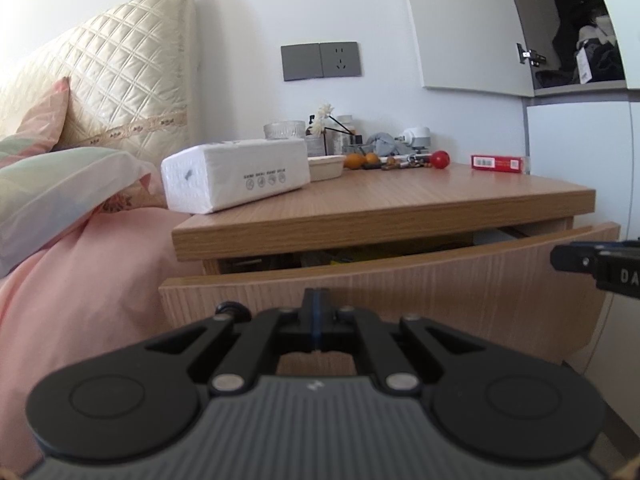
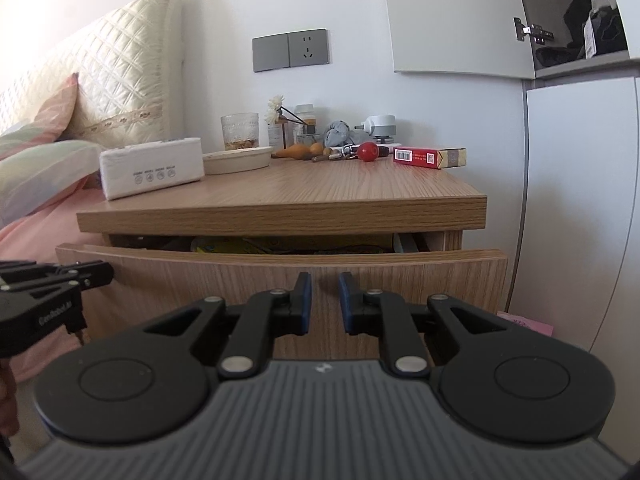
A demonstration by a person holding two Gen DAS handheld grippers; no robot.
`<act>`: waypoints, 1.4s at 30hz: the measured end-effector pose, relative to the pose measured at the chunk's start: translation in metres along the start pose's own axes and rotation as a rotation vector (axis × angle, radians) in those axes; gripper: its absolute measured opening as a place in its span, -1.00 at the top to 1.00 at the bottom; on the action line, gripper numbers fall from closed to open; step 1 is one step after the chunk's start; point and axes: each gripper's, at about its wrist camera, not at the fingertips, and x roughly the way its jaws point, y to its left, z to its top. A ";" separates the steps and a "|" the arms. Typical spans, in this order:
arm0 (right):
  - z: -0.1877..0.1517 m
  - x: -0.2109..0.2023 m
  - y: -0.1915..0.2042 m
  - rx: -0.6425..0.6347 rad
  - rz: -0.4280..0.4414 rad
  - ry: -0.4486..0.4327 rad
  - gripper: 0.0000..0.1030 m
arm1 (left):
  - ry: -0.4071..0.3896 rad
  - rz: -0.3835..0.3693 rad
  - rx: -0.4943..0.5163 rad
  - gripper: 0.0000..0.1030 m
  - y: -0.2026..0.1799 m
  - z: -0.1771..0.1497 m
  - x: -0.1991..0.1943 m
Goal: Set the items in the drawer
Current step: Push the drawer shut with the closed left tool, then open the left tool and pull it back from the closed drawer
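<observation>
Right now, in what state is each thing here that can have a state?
drawer: partly open, things inside.
left tongs: shut, empty.
right tongs: open, empty.
cupboard door: open.
glass: upright, brownish stuff at the bottom.
red box: lying flat, closed.
tissue pack: lying on the nightstand.
socket: nothing plugged in.

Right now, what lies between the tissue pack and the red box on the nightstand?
In the right wrist view: a beige dish, small orange fruits and a red ball between tissue pack and red box.
</observation>
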 end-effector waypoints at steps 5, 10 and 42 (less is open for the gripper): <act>0.001 0.015 -0.003 -0.015 -0.001 -0.019 0.66 | -0.017 0.004 0.030 0.95 -0.003 0.001 0.015; 0.003 0.025 -0.009 -0.030 -0.007 -0.040 0.66 | -0.028 -0.011 0.053 0.94 0.000 0.000 0.028; 0.004 0.027 -0.022 0.016 0.042 0.020 0.61 | 0.009 -0.045 -0.002 0.85 0.011 0.002 0.018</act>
